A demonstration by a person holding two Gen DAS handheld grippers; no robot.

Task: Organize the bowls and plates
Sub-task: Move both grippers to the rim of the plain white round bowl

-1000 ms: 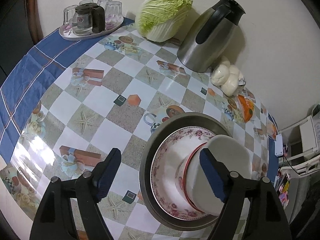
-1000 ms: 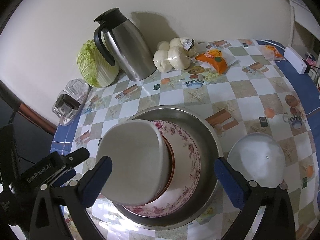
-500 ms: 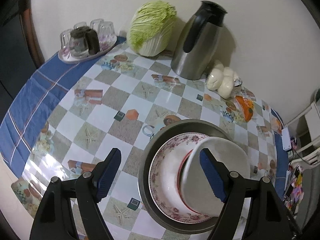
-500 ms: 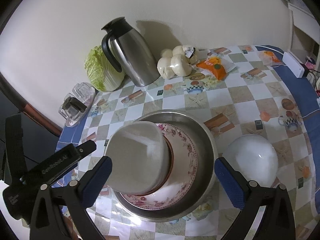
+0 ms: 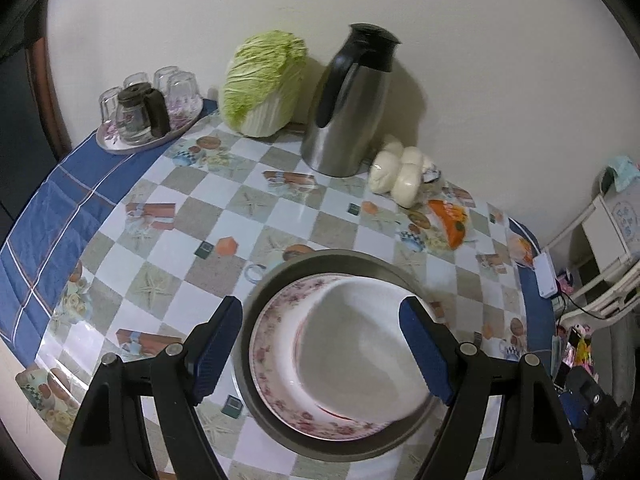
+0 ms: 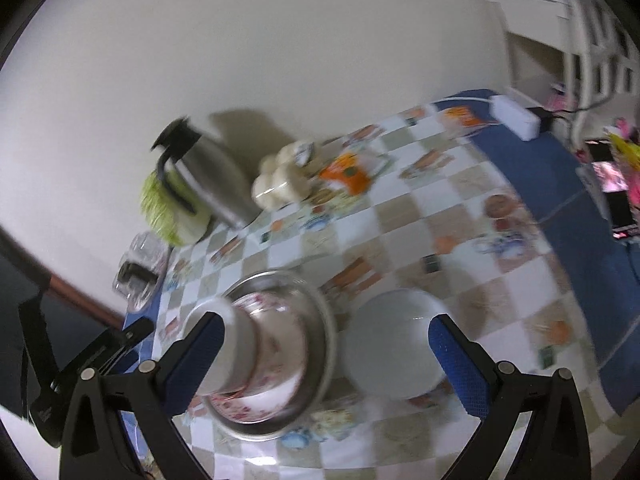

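Note:
A wide metal basin (image 5: 280, 284) stands on the checked table. Inside it lies a floral-rimmed plate (image 5: 272, 344), and an upside-down white bowl (image 5: 360, 344) rests on that. The stack also shows in the right wrist view, basin (image 6: 324, 320), plate (image 6: 256, 400), bowl (image 6: 236, 344). A second upside-down white bowl (image 6: 396, 344) sits on the table just right of the basin. My left gripper (image 5: 320, 354) is open and empty, above the stack. My right gripper (image 6: 324, 364) is open and empty, above the basin and the second bowl.
At the back stand a steel jug (image 5: 348, 112), a cabbage (image 5: 264, 84), a tray of glasses (image 5: 148, 120), white buns (image 5: 396, 176) and an orange packet (image 5: 452, 220). A white power strip (image 6: 516, 118) lies at the table's right edge. The wall is behind.
Both grippers have pulled up and back from the stack, so more of the table shows. The right wrist view has swung and is blurred. The bowls and the plate have not moved.

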